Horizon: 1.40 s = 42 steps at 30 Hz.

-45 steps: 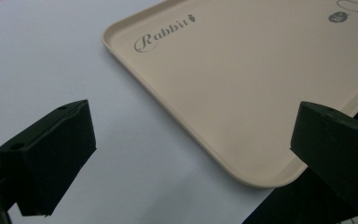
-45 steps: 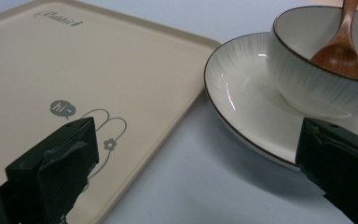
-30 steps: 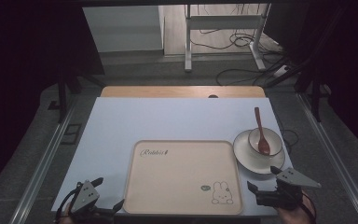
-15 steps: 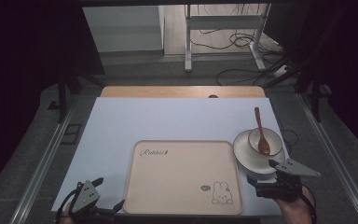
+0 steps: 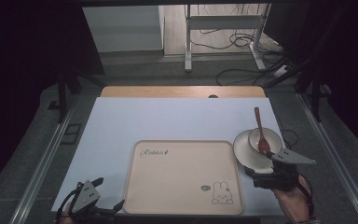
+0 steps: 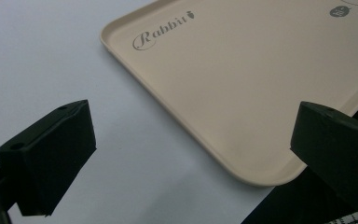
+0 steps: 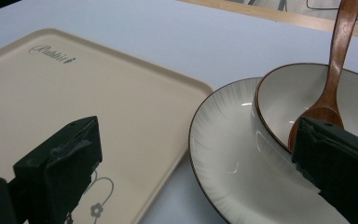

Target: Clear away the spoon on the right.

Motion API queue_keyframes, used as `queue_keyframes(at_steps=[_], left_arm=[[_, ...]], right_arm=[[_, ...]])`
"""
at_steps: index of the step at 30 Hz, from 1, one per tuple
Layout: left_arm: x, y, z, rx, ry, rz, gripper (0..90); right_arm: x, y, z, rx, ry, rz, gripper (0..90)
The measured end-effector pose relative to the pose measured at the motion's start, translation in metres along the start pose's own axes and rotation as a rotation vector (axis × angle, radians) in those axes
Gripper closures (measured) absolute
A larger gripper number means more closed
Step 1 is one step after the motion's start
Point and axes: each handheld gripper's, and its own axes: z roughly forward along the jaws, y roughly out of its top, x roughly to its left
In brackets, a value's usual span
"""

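I have the desk (image 5: pixel 121 126) in front of me from the high view, a pale blue-white top with a strip of wood along its far edge. The biggest thing on it is the beige tray (image 5: pixel 182 175), flat near the front edge, printed with "Rabbit" at its far left corner and a small rabbit drawing at its near right corner. The tray holds nothing.

Just right of the tray sits a white plate (image 5: pixel 243 151) with a dark rim; in the right gripper view the plate (image 7: pixel 223 158) lies close beside the tray's edge (image 7: pixel 121 116), but I cannot tell if they touch. On the plate rests a white bowl (image 5: pixel 272 137), and in the bowl a brown wooden spoon (image 5: pixel 260 130) stands with its scoop down and its handle leaning away over the far rim.

My right tongs (image 5: pixel 261 175) sit at the near side of the plate, spread wide: in their own view one jaw hangs over the tray and the other is in front of the bowl, with the plate's rim between them and nothing pinched.

My left tongs (image 5: pixel 107 198) are at the desk's front left corner, also spread wide, straddling the tray's near left corner (image 6: pixel 265 177) without touching it.

Beyond the desk, cables (image 5: pixel 233 42) lie on the floor around a white frame's legs.
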Motion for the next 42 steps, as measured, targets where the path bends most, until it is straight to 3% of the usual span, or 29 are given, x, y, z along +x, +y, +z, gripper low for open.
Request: queue_keyframes(at_steps=[10,21,42], left_arm=[[0.000,0.000,0.000,0.002,-0.002,0.002,0.0],[0.000,0.000,0.000,0.003,-0.003,0.003,0.0],[0.000,0.000,0.001,0.005,-0.006,0.005,0.0]], right_arm=[[-0.003,0.013,0.009,0.000,0.010,-0.002,1.8],[-0.010,0.024,0.021,0.022,-0.014,-0.004,1.5],[-0.029,0.043,0.046,0.060,-0.116,0.023,0.0]])
